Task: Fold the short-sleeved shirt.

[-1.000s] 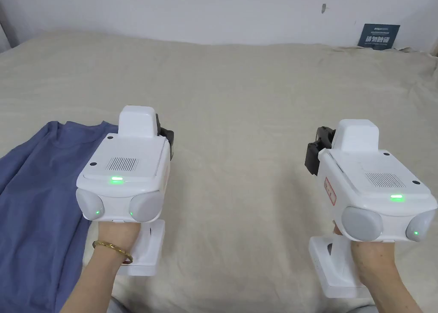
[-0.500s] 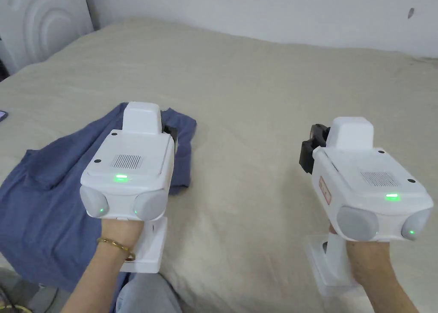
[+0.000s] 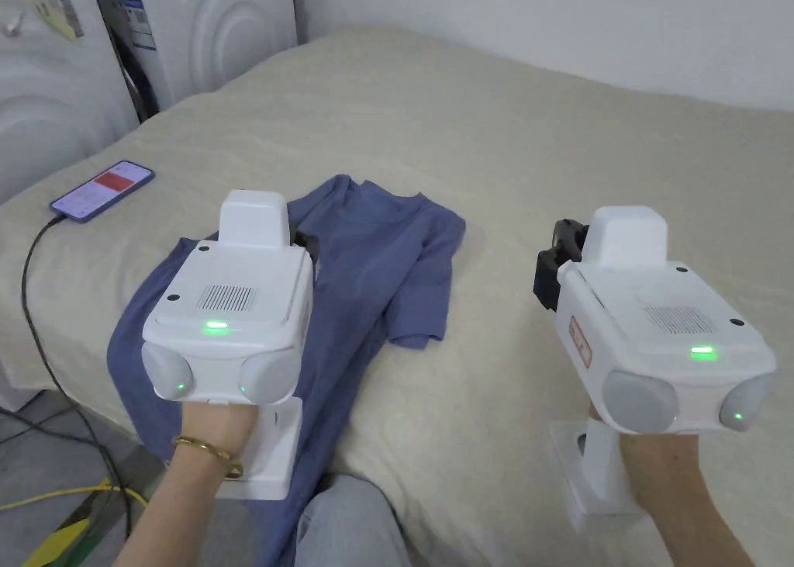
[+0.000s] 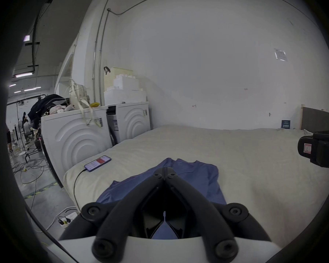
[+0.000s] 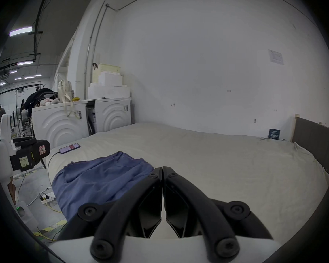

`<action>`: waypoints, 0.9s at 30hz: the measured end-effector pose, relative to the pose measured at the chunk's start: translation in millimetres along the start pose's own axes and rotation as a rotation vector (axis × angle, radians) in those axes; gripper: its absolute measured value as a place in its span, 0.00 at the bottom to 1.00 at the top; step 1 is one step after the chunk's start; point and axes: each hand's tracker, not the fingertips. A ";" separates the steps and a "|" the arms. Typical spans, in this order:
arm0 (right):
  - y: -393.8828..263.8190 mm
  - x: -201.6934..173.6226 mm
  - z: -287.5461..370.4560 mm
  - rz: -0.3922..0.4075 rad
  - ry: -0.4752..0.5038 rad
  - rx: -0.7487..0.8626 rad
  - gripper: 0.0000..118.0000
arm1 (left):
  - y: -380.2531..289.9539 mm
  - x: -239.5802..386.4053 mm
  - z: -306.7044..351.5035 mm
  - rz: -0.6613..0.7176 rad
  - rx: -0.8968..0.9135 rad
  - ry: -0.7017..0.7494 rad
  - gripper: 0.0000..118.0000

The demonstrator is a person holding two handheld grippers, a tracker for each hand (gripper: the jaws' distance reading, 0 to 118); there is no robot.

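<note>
The blue shirt lies crumpled at one o'clock of the nearer left gripper; right gripper farther; both jaws closed, empty.

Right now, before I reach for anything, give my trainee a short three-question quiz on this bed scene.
1. True or false: the blue shirt already lies folded in a neat rectangle.
2. Which gripper is above the shirt? A) left gripper B) right gripper
3. Fill in: the phone on the bed has a ___ plugged into it.

Key
1. False: it is crumpled, and its near end hangs over the bed's edge.
2. A; both grippers' jaws are closed and hold nothing.
3. Cable.
</note>
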 end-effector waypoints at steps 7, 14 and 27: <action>1.1 -18.4 -12.6 0.009 0.045 -0.002 0.00 | -3.7 -20.6 -2.4 0.008 -0.010 0.044 0.00; 1.6 -21.9 -17.3 0.016 0.055 -0.006 0.00 | -6.4 -26.0 -7.2 0.018 -0.013 0.059 0.00; -0.9 -27.3 -22.3 0.021 0.064 -0.012 0.00 | -4.3 -34.4 -38.9 0.033 -0.114 -0.011 0.99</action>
